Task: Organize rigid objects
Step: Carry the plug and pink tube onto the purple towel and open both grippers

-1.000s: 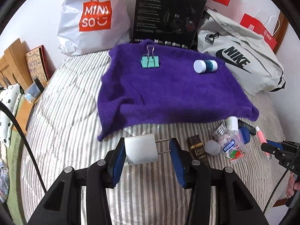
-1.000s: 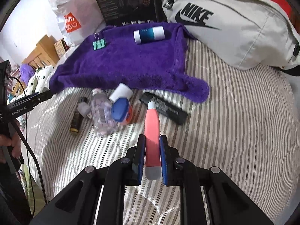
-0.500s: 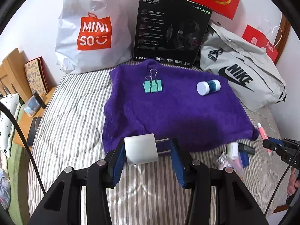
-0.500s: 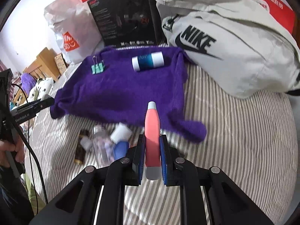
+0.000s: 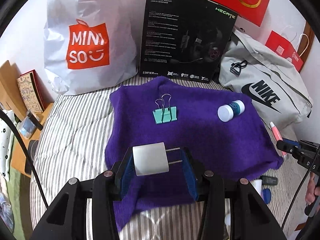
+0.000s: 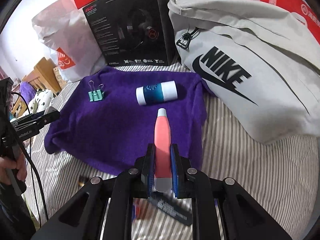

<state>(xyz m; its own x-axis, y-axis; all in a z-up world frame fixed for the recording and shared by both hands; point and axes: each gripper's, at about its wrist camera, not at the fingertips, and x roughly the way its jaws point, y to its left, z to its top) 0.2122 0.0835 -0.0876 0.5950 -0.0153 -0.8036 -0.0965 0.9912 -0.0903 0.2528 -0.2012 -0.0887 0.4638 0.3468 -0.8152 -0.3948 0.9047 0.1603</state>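
My left gripper (image 5: 158, 161) is shut on a white plug adapter (image 5: 150, 159), its two prongs pointing right, held over the near edge of the purple towel (image 5: 200, 138). On the towel lie a teal binder clip (image 5: 165, 115) and a white-and-blue bottle (image 5: 231, 110). My right gripper (image 6: 162, 170) is shut on a pink tube (image 6: 162, 136) with a grey tip, above the near right part of the purple towel (image 6: 120, 124). The binder clip (image 6: 96, 95) and the bottle (image 6: 156, 95) lie beyond it.
A black headset box (image 5: 188, 38), a white shopping bag (image 5: 88, 46) and a grey Nike bag (image 5: 264, 92) line the back of the striped bed (image 5: 76, 132). A black item (image 6: 172, 210) and other small things lie below the right gripper. A wooden shelf (image 5: 22, 100) stands left.
Both grippers moved forward over the purple towel with their loads; the pile of small items dropped out below the frames.
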